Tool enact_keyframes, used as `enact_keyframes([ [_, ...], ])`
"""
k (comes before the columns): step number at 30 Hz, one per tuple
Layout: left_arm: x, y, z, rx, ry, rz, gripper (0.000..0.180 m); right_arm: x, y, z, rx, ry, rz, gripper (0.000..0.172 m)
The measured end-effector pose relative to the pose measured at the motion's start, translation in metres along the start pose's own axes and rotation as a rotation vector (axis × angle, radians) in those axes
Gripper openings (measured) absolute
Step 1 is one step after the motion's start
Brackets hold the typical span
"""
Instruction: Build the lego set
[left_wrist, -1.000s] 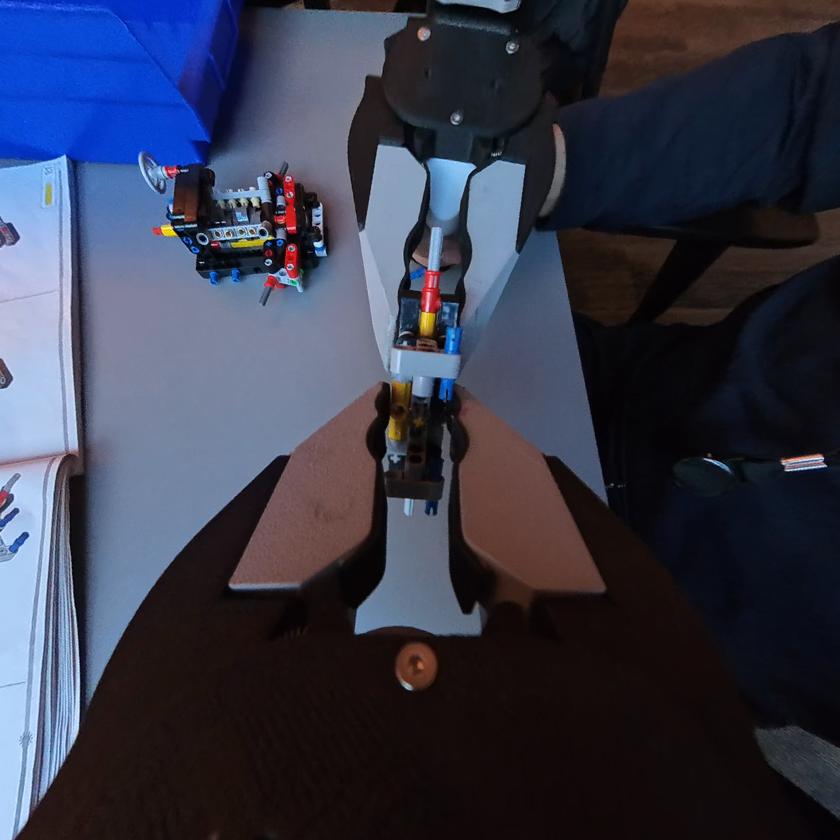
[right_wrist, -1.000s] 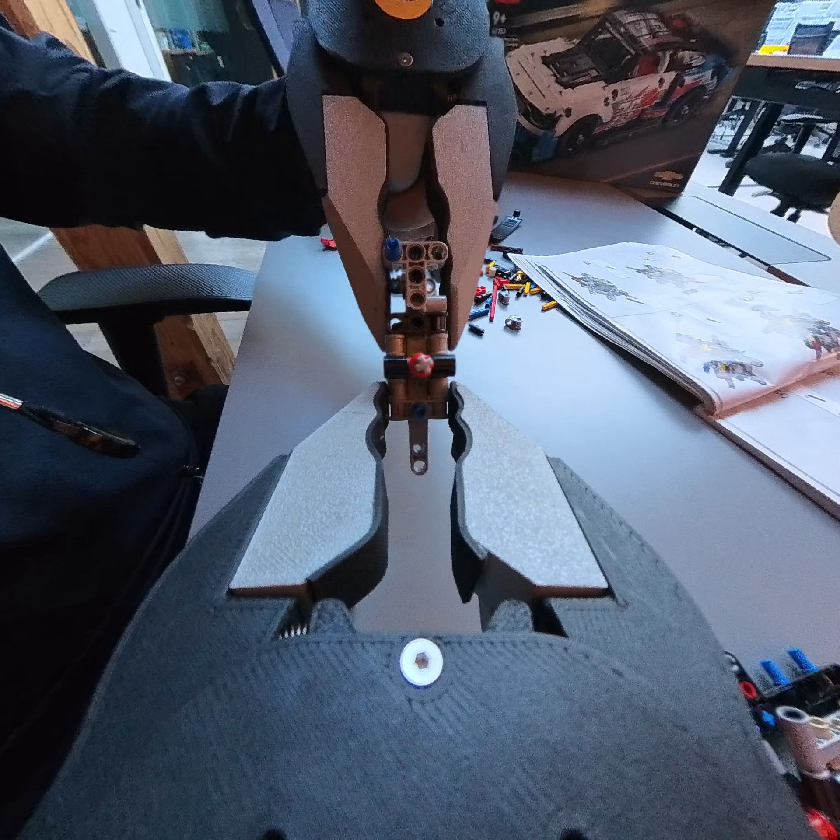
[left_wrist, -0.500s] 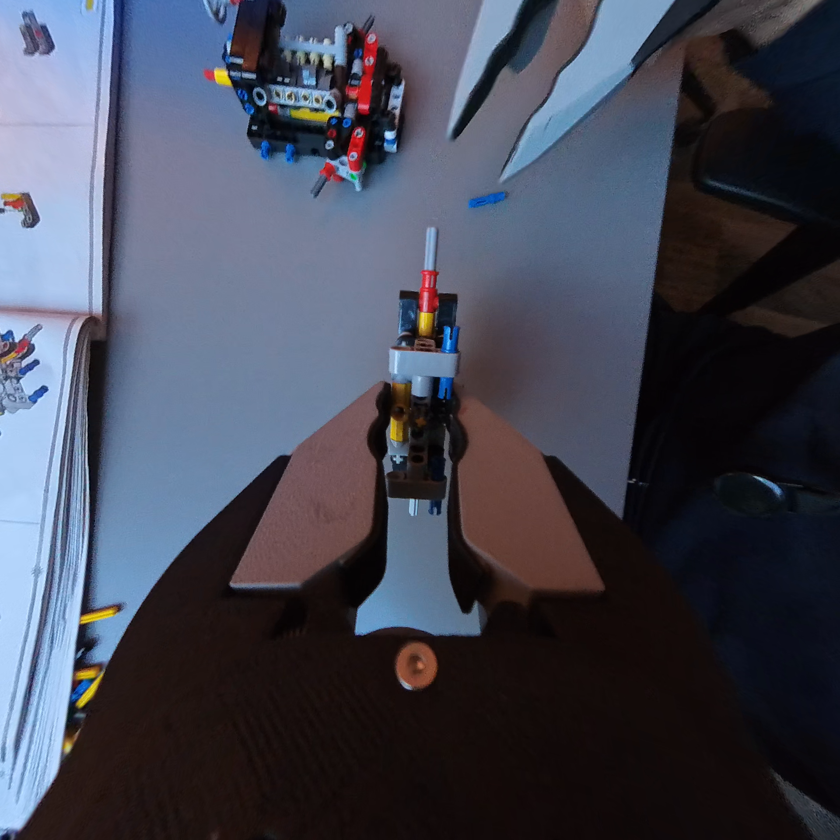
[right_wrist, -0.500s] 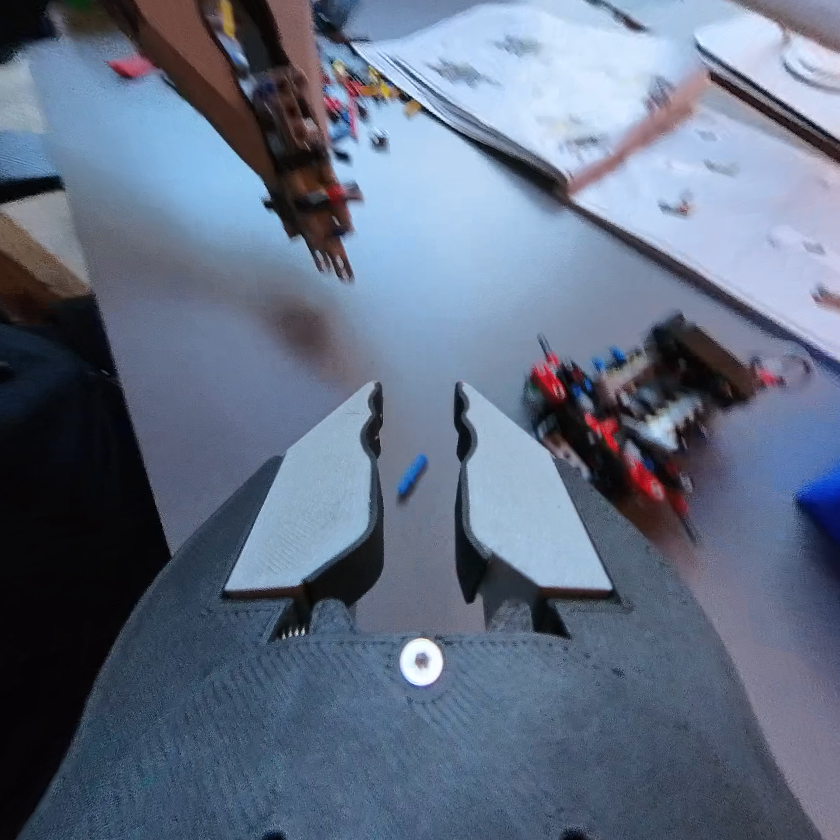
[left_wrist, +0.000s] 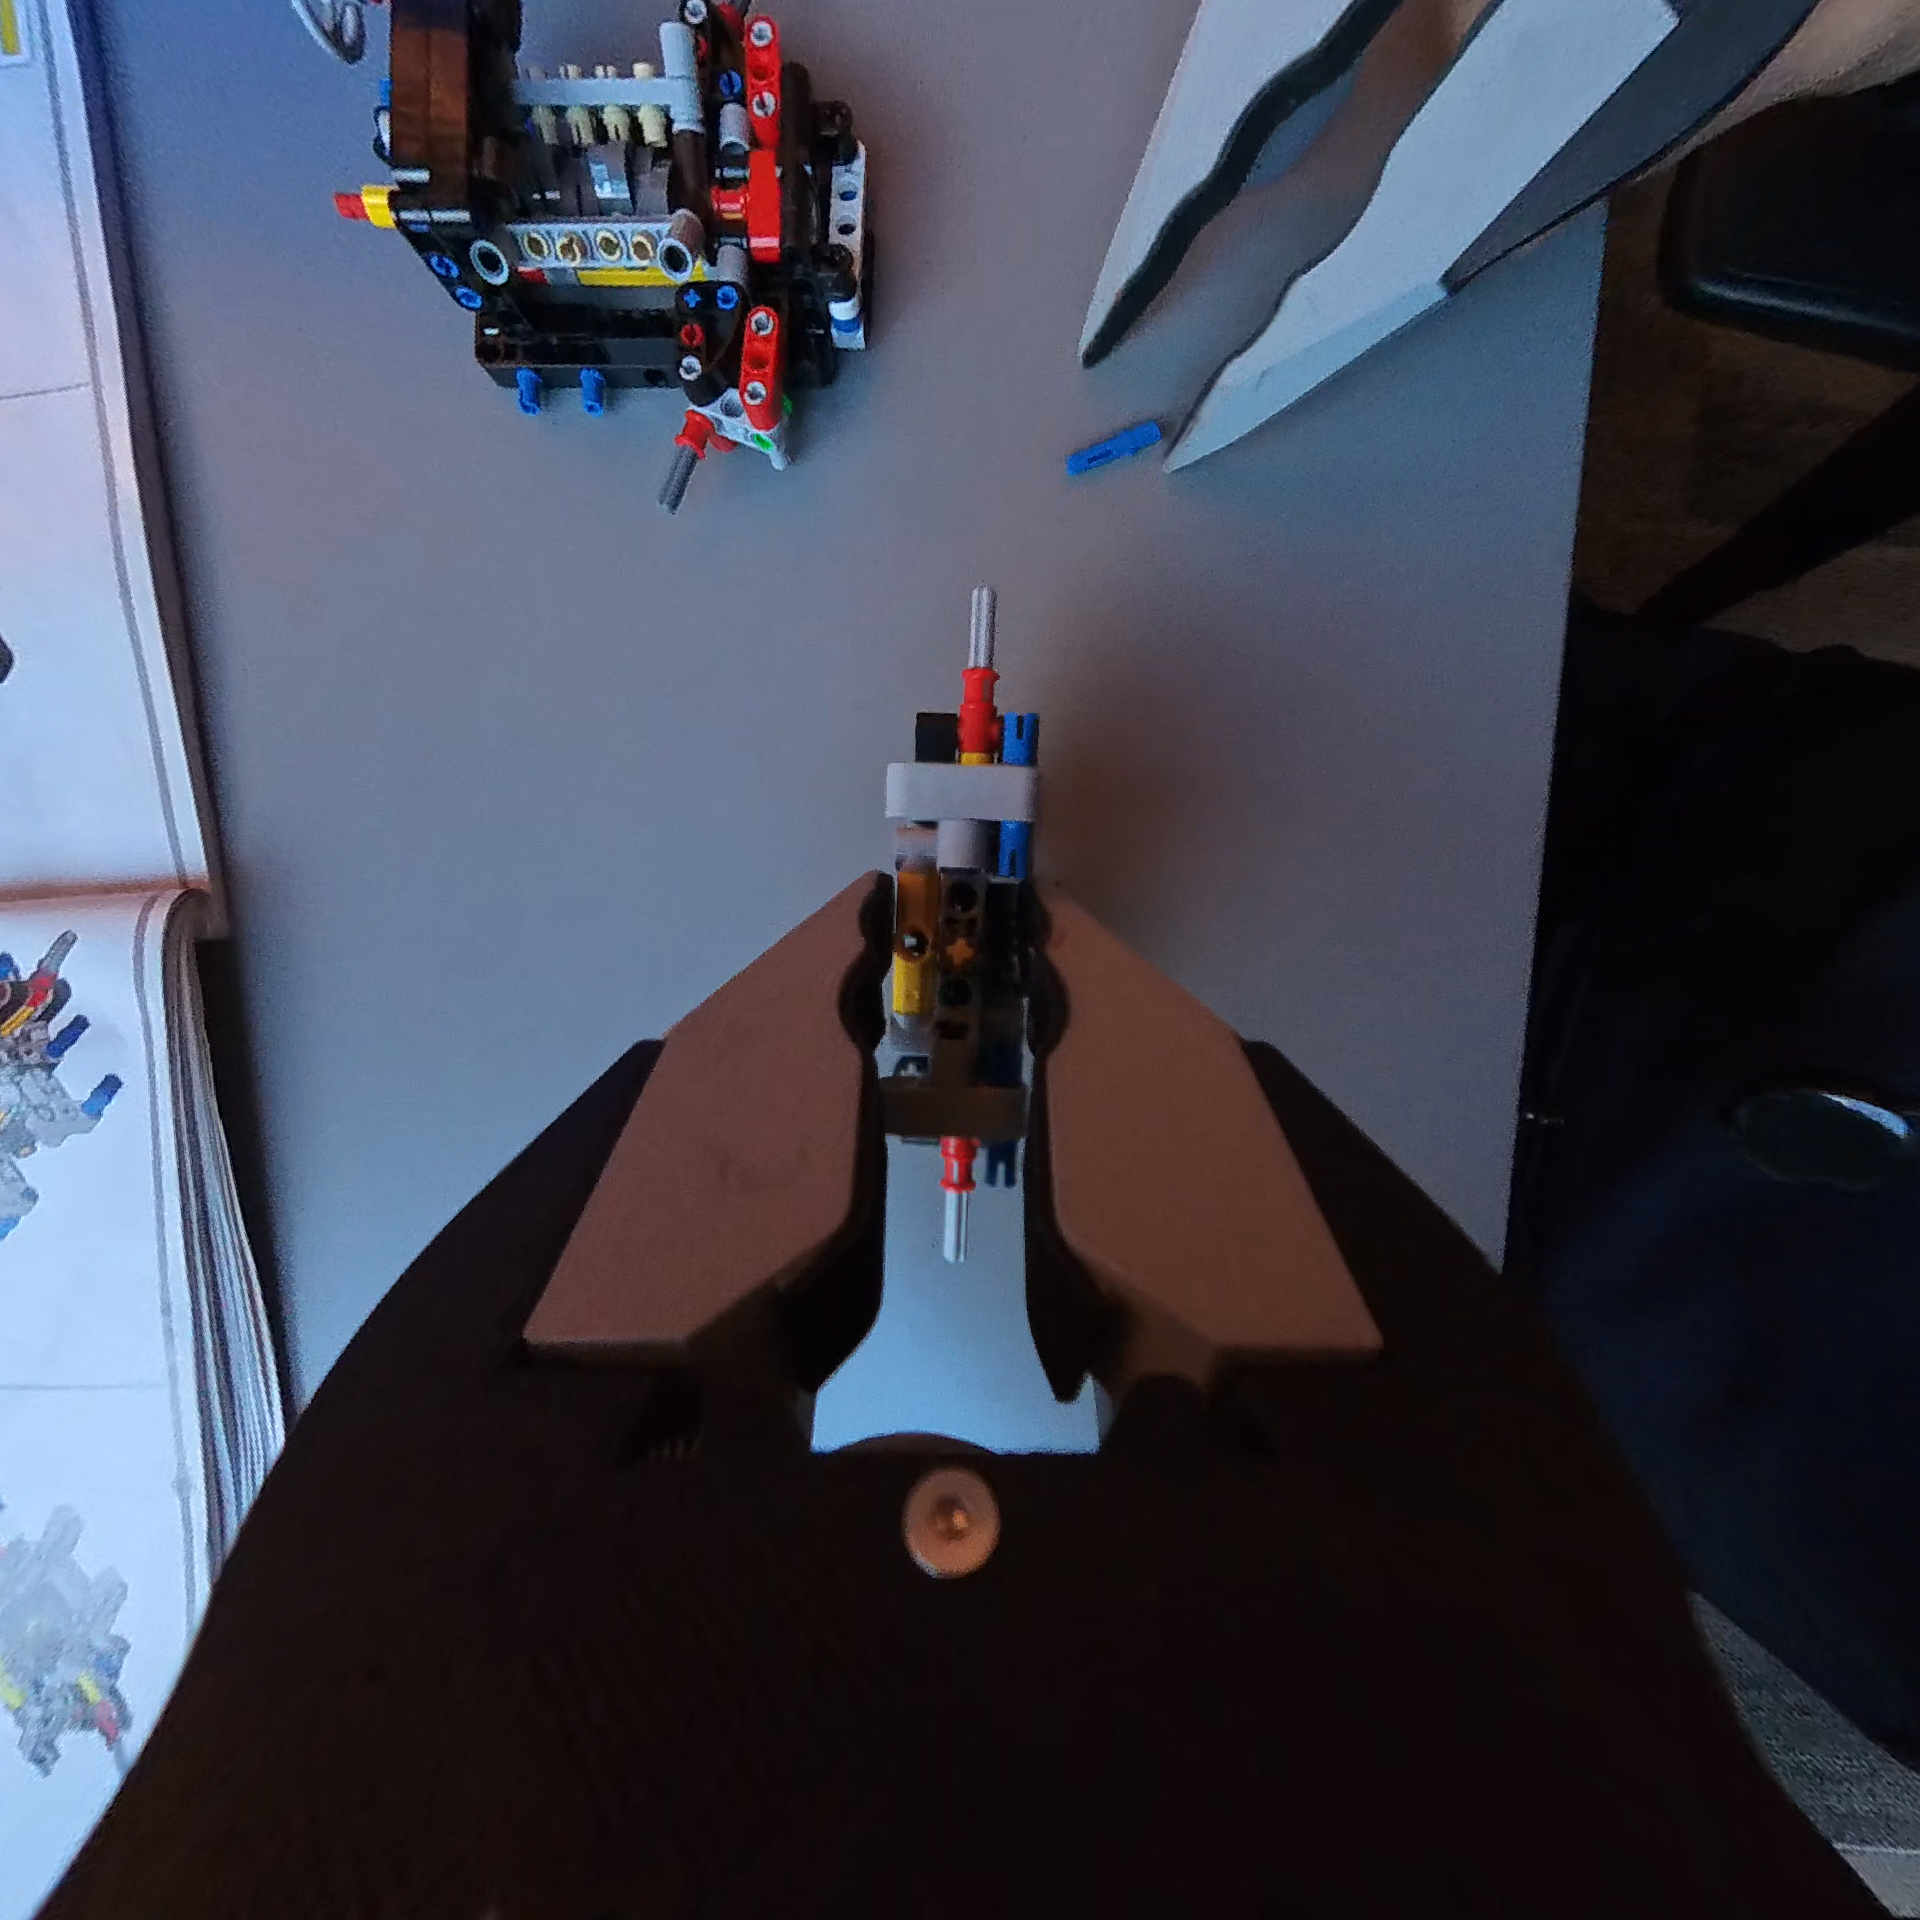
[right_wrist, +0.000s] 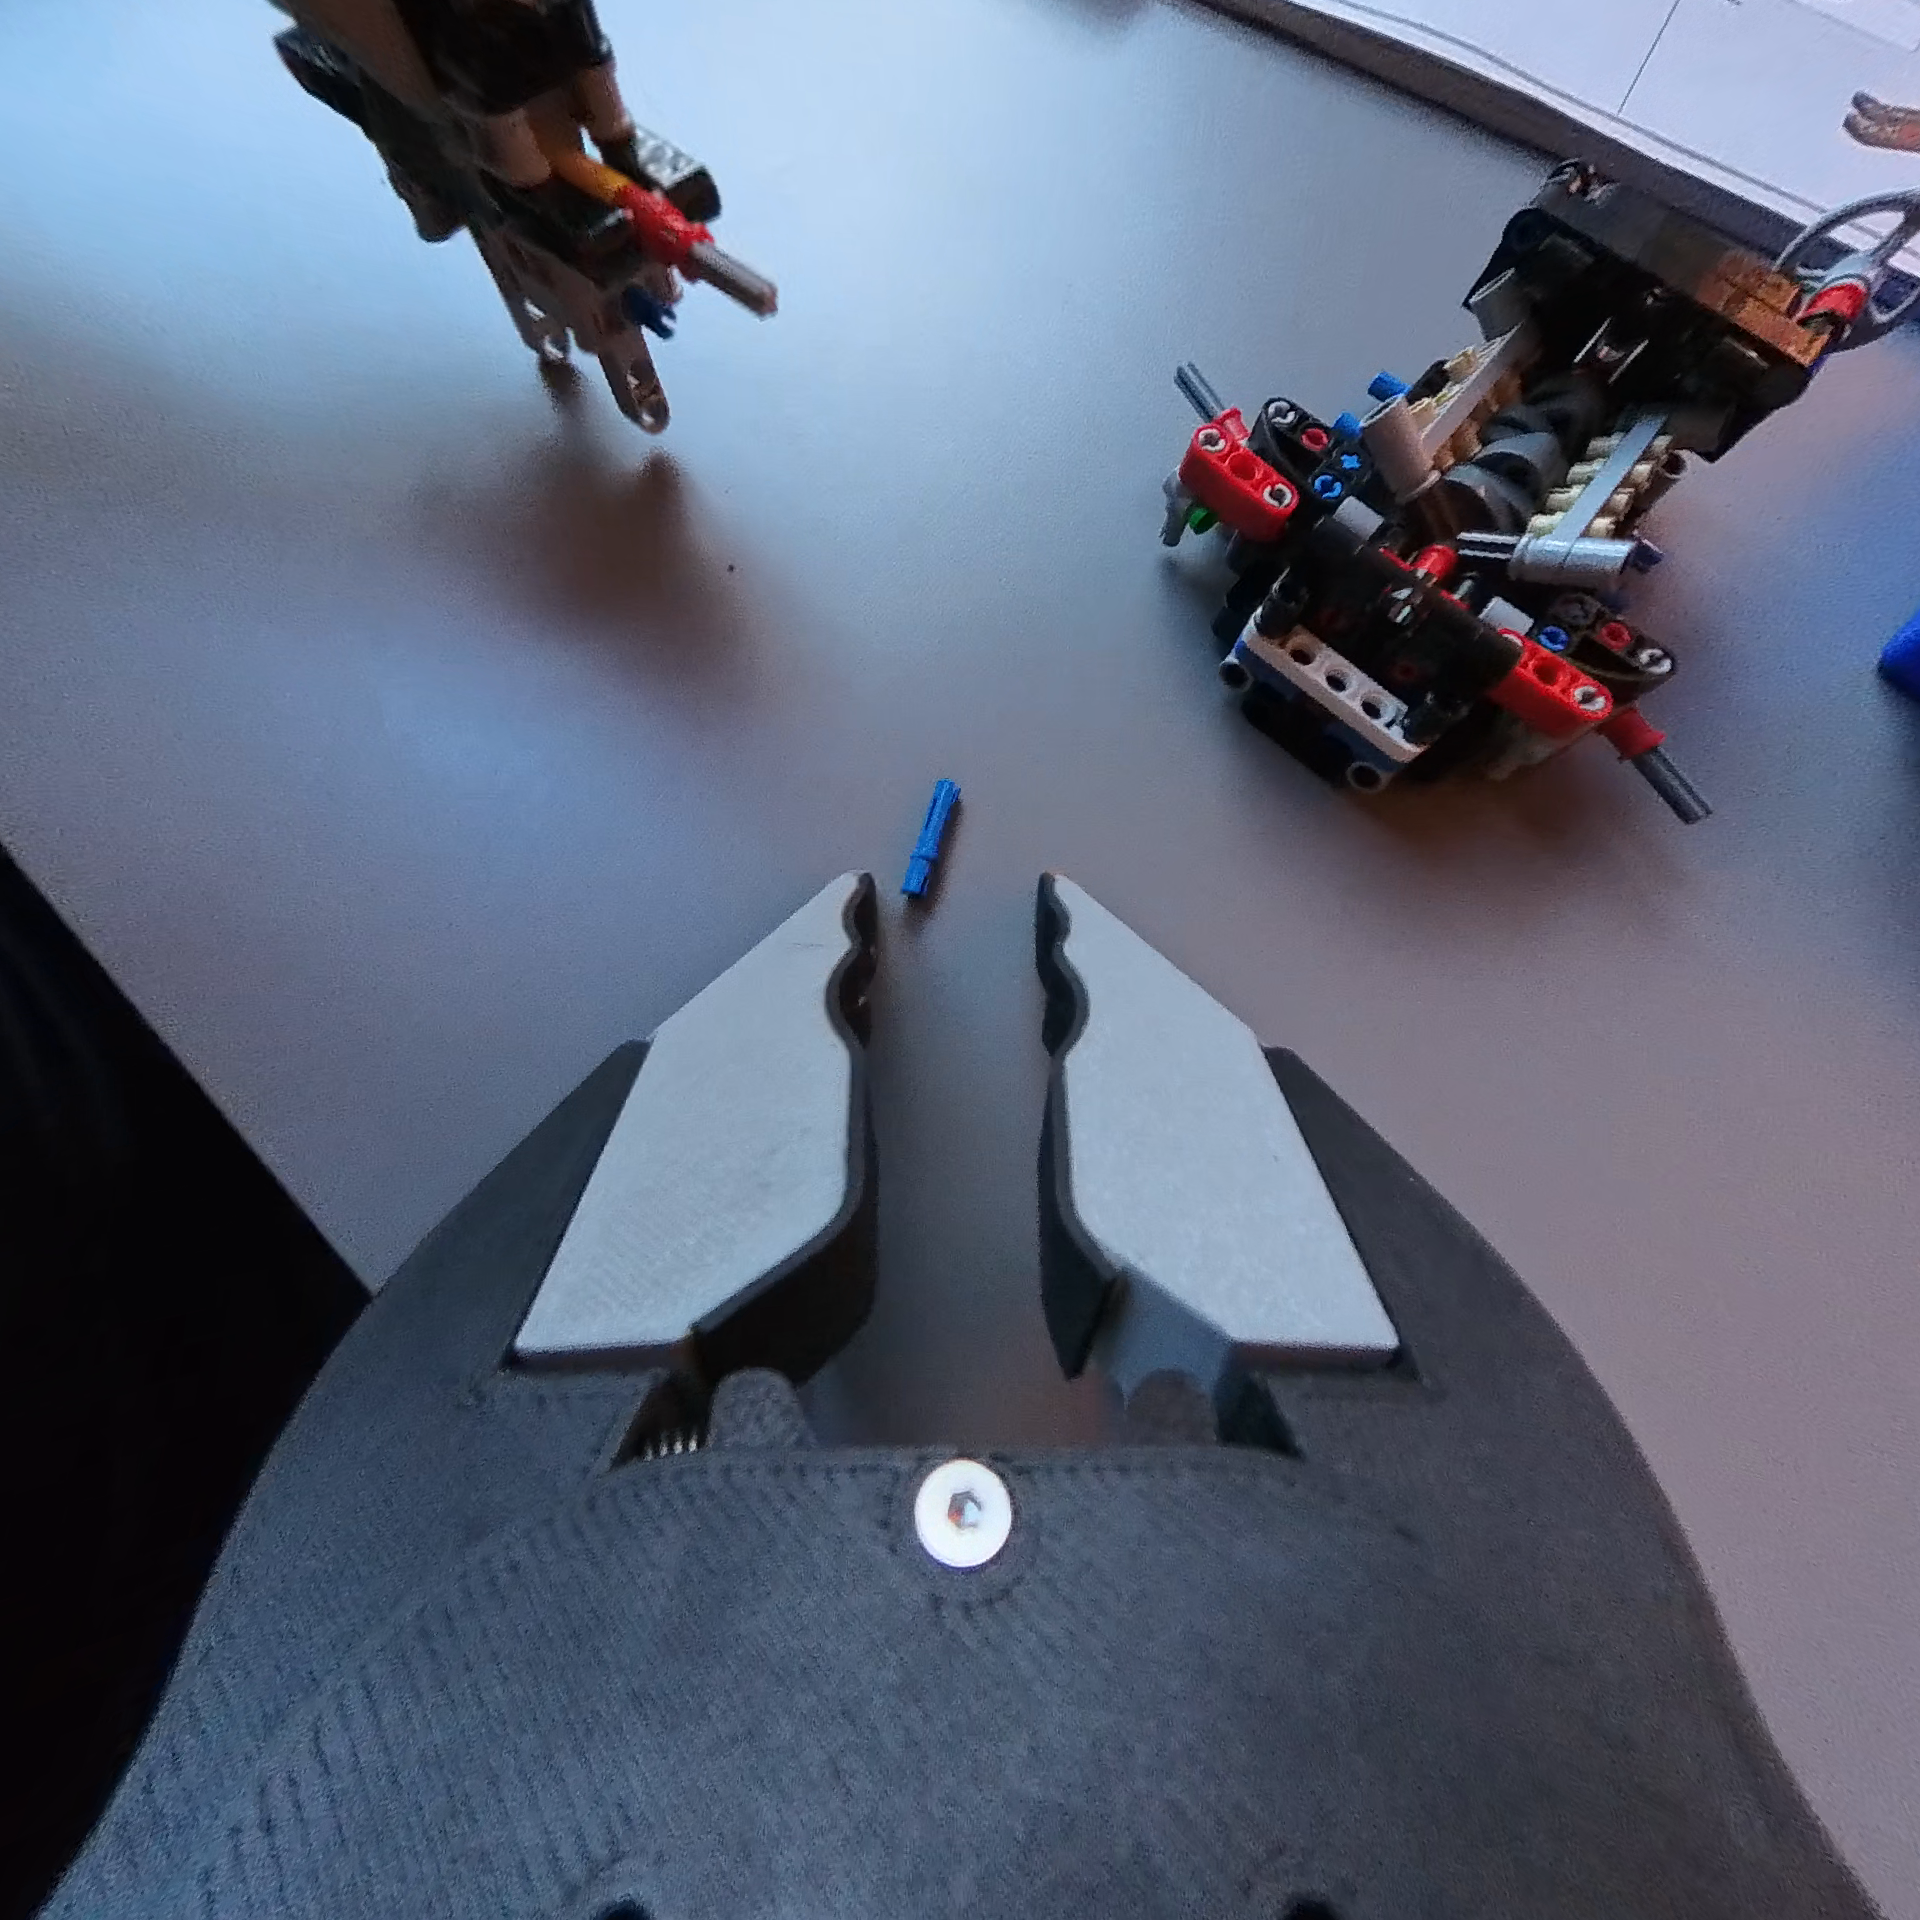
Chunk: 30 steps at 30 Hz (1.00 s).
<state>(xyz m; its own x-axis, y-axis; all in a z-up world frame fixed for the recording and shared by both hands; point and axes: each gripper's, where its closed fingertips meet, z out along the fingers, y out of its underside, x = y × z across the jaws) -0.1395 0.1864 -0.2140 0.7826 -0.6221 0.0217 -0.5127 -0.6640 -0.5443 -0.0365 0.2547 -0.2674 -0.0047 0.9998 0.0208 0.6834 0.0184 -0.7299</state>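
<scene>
My left gripper (left_wrist: 954, 935) is shut on a small brick assembly (left_wrist: 961, 831) with a grey beam, a yellow and a blue pin and a red bush on a grey axle, held above the grey table (left_wrist: 623, 675). It also shows in the right wrist view (right_wrist: 582, 229) at the upper left. My right gripper (right_wrist: 956, 904) is open and empty, low over the table, with a loose blue pin (right_wrist: 928, 837) lying just ahead of its left fingertip. In the left wrist view that gripper (left_wrist: 1132, 405) hovers right by the blue pin (left_wrist: 1112, 449).
A larger black, red and grey brick model (left_wrist: 623, 229) sits on the table; it also shows in the right wrist view (right_wrist: 1507, 582). An open instruction booklet (left_wrist: 73, 935) lies along the left. The table edge (left_wrist: 1558, 831) runs at the right. My right fingertips sit around 15 cm from my left ones.
My right gripper let go of the small assembly, opened and moved away down to the loose blue pin on the table. My left gripper kept its hold on the assembly.
</scene>
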Motion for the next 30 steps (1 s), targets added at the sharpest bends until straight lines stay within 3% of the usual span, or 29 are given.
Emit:
enact_keyframes([
  [3,0.000,-0.002,0.004,0.020,0.023,-0.018,0.021,0.002,-0.001,0.001,0.004,-0.003,0.016,0.017],
  [5,0.000,-0.004,0.005,0.042,0.034,-0.029,0.020,0.001,0.000,0.000,0.005,-0.022,0.017,0.001],
  [15,0.003,-0.006,0.007,0.085,0.108,-0.055,0.021,-0.005,0.001,-0.002,0.007,-0.121,0.031,0.000],
  [21,0.004,-0.006,0.006,0.088,0.102,-0.034,0.021,-0.013,0.005,-0.006,0.006,-0.161,-0.056,0.000],
  [30,0.010,-0.007,0.008,0.082,0.128,-0.001,0.021,-0.018,0.006,-0.009,0.009,-0.207,-0.102,0.012],
])
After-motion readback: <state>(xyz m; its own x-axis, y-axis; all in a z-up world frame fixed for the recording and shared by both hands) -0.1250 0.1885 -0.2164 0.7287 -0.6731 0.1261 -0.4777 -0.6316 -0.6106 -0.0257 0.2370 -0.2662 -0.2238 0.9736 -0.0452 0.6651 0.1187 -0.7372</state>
